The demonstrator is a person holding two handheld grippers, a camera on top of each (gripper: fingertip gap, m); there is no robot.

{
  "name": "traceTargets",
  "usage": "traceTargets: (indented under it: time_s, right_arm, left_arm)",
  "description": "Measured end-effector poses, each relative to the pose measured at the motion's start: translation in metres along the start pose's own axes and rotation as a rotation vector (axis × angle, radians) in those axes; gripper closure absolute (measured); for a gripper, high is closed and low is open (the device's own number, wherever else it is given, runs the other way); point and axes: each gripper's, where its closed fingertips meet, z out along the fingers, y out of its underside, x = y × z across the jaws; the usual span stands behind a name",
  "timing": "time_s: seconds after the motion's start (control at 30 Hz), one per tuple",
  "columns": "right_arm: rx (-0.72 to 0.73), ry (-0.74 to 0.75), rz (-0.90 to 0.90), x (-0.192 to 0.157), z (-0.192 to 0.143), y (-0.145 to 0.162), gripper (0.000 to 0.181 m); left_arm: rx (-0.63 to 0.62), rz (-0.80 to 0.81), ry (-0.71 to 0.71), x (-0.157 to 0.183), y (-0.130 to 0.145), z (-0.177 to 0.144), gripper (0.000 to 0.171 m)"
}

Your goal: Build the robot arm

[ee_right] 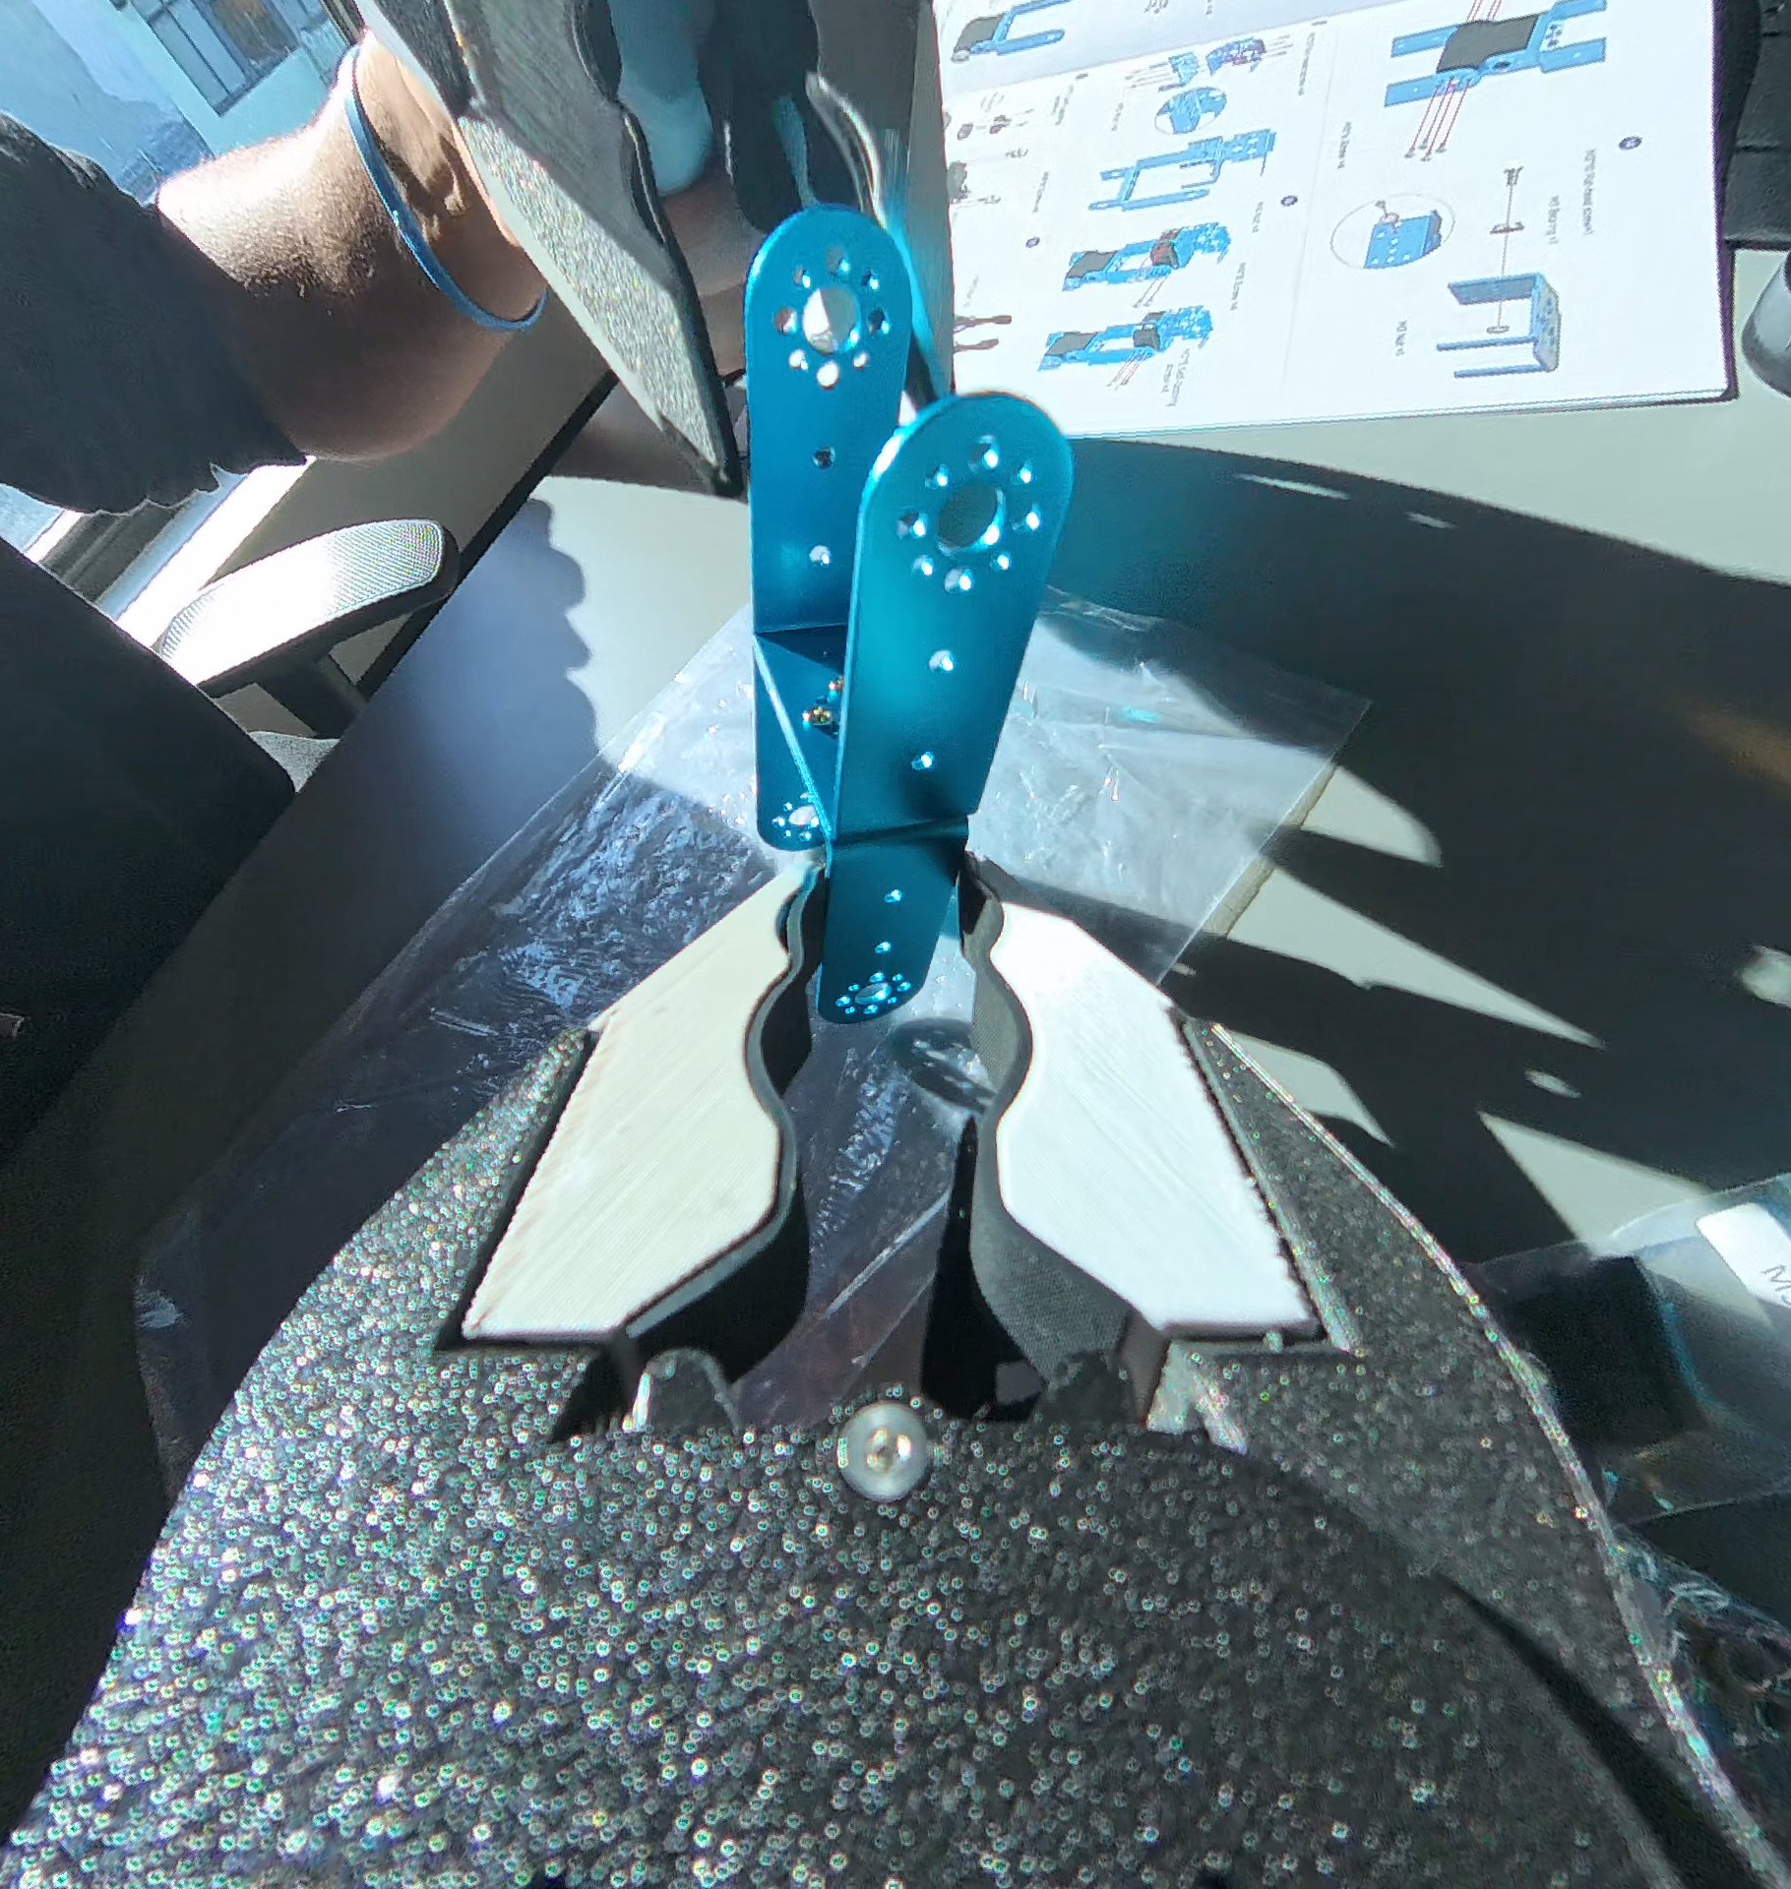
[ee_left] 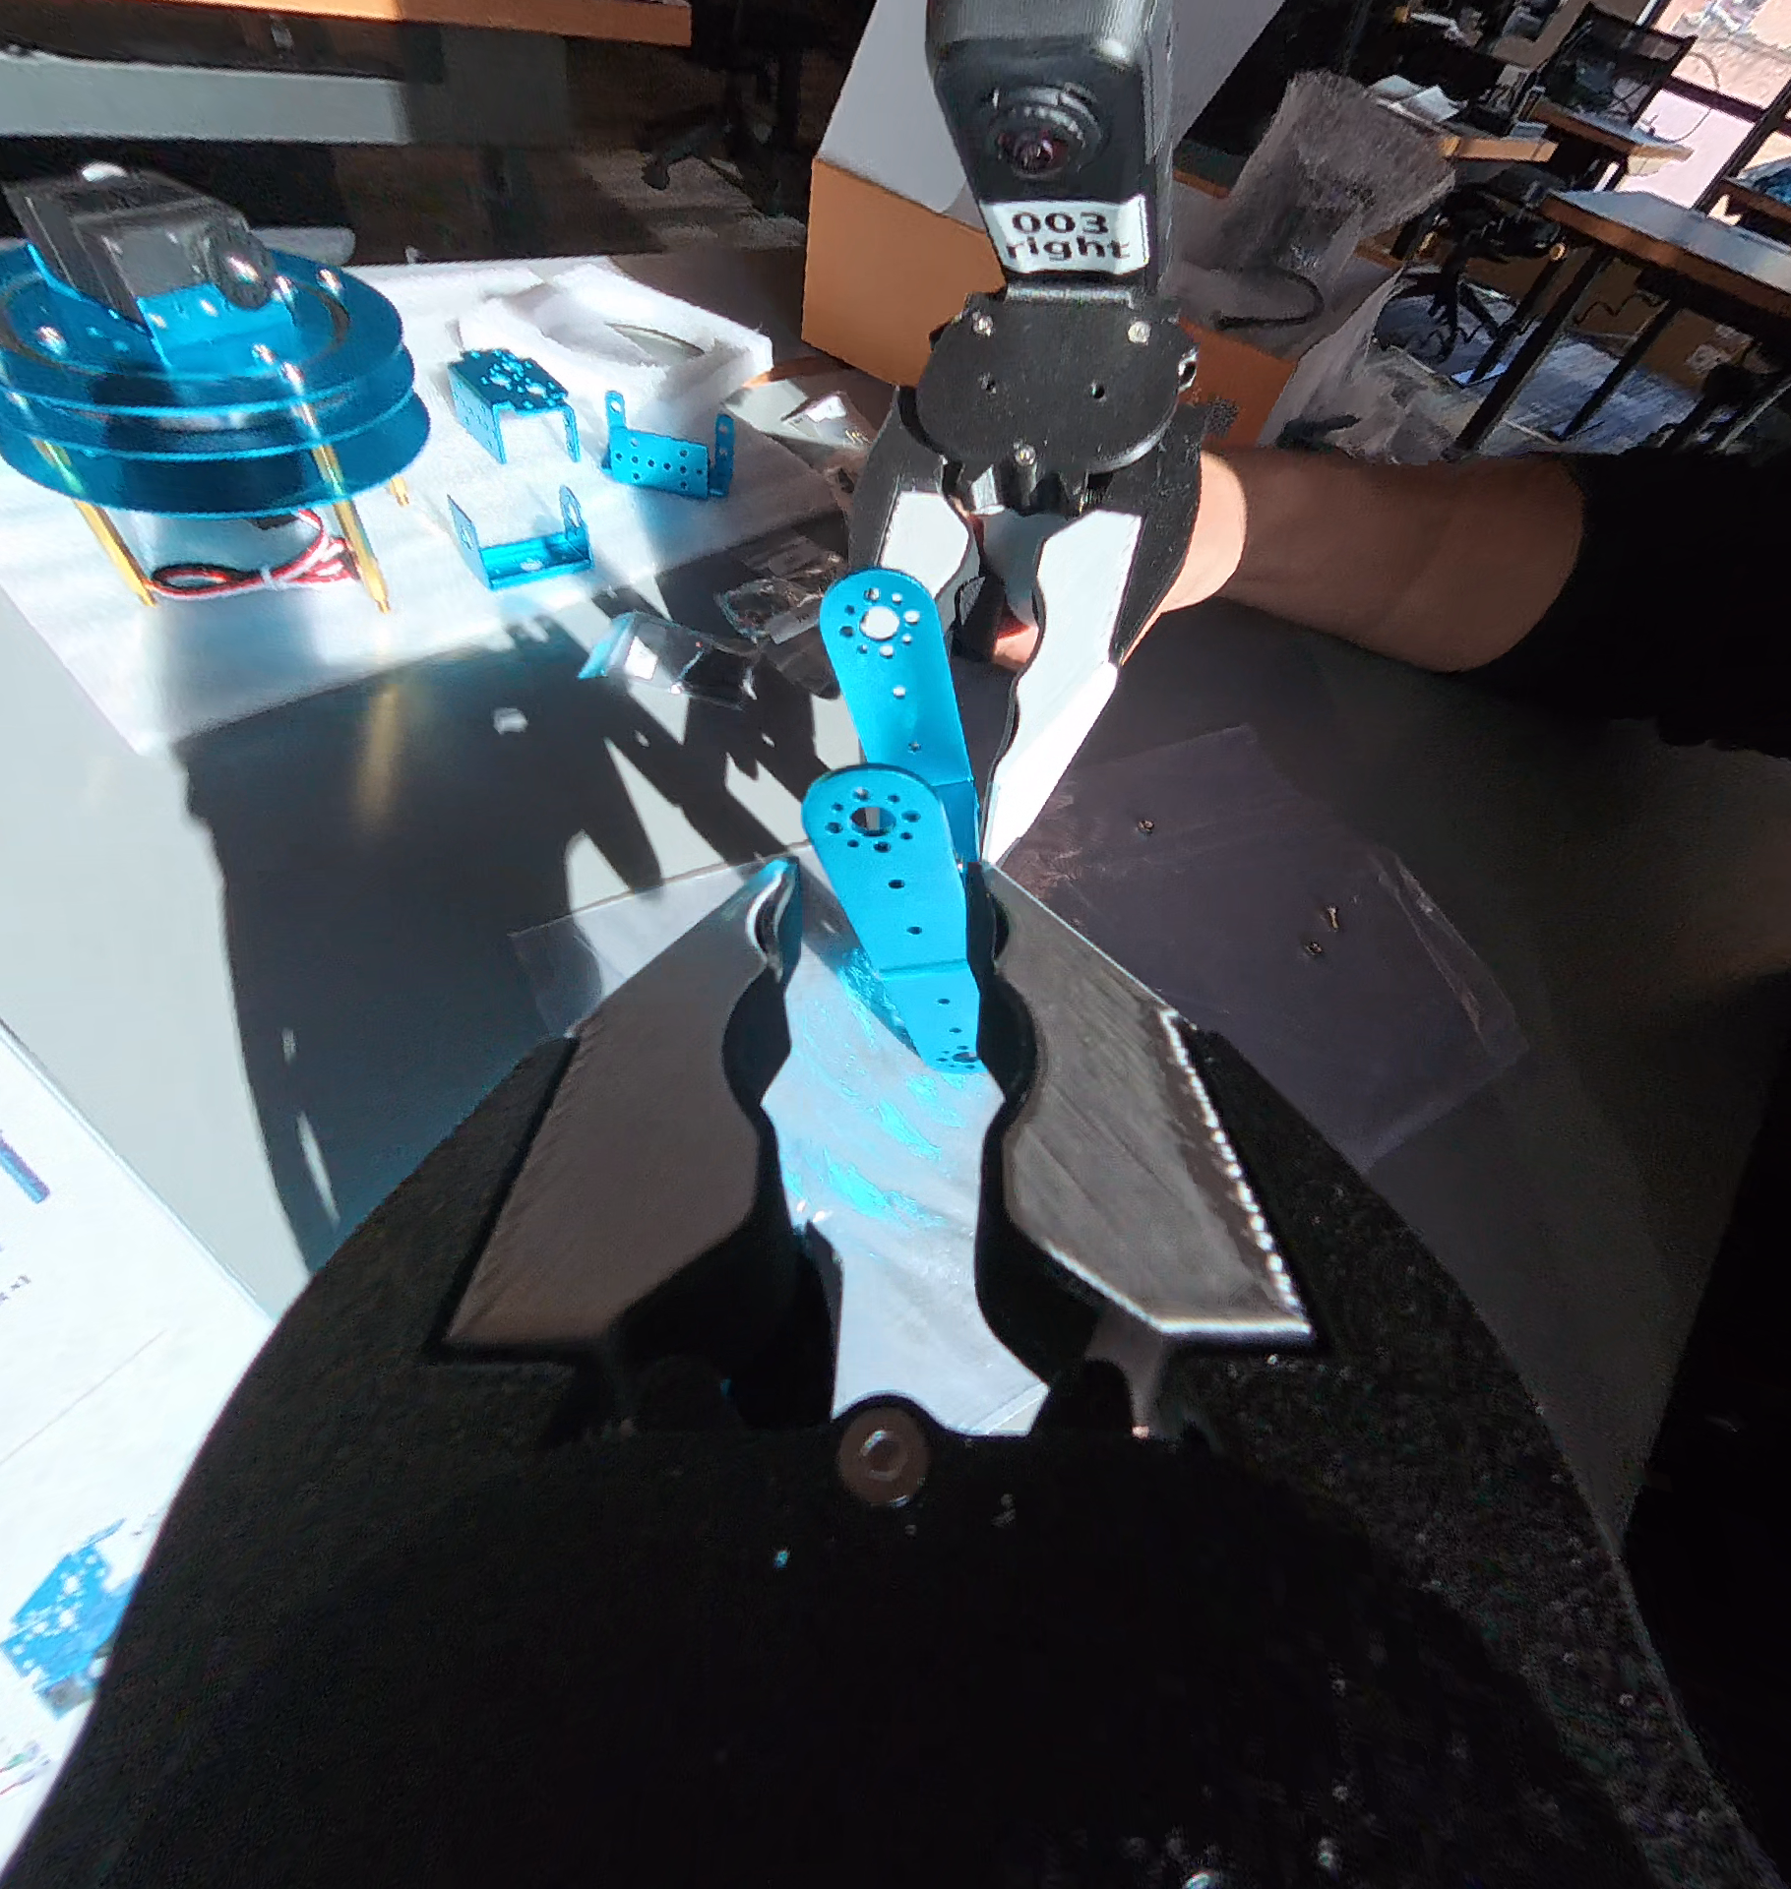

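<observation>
Item: blue bracket pair [ee_left: 897, 716], two long perforated U-brackets with rounded ends, set base to base and held upright above the table [ee_left: 84, 818].
Left gripper [ee_left: 886, 894]: closed on the near bracket of the pair. Its fingertips pinch the lower part, and the short flange hangs down between the fingers.
Right gripper [ee_right: 891, 889]: closed on the opposite bracket, tips clamped at the bend. It faces the left gripper across the pair.
Beneath the pair: clear plastic bag [ee_right: 1127, 736], flat on the table and crinkled.
Beside the pair, toward the forearm in the left wrist view: a second clear bag with small screws [ee_left: 1321, 935] loose on it.
Beyond the pair, left wrist view: three small blue brackets [ee_left: 656, 450] on white foam [ee_left: 585, 307]. Farther off stands a blue round base [ee_left: 186, 409] on gold posts, with a black motor block on top and red wiring below.
Behind the right gripper, left wrist view: cardboard box [ee_left: 871, 286].
Beyond the pair, right wrist view: printed instruction sheet [ee_right: 1382, 204] with blue part drawings.
Handling: both grips sit on thin metal near the joint, so the tall ends are judged free to swing. Square, even pressure from both sides, with the hands level, should hold the pair aligned. Whether fasteners join the bases cannot be told for certain.
</observation>
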Motion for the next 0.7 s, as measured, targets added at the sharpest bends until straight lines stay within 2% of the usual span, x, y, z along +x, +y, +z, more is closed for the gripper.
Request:
traceTargets:
  time_s: [0.23, 0.4, 0.47, 0.57, 0.7]
  right_arm:
    - [-0.004, -0.012, 0.023, 0.0, 0.0, 0.001, 0.156]
    - [-0.004, -0.016, 0.02, 0.0, 0.002, 0.002, 0.156]
    - [-0.002, -0.016, 0.013, 0.0, 0.002, 0.002, 0.156]
    - [0.002, -0.019, -0.001, 0.0, 0.002, 0.002, 0.156]
    - [0.0, -0.026, -0.015, -0.002, 0.001, 0.002, 0.156]
  left_arm:
    - [-0.067, 0.083, -0.004, -0.003, -0.01, -0.001, 0.133]
    - [-0.101, 0.264, -0.131, -0.008, -0.022, -0.005, 0.133]
    - [-0.119, 0.319, -0.127, -0.002, -0.027, -0.009, 0.133]
    - [-0.165, 0.271, 0.004, 0.016, -0.029, -0.018, 0.136]
    - [-0.243, 0.216, 0.023, 0.001, -0.026, -0.02, 0.134]
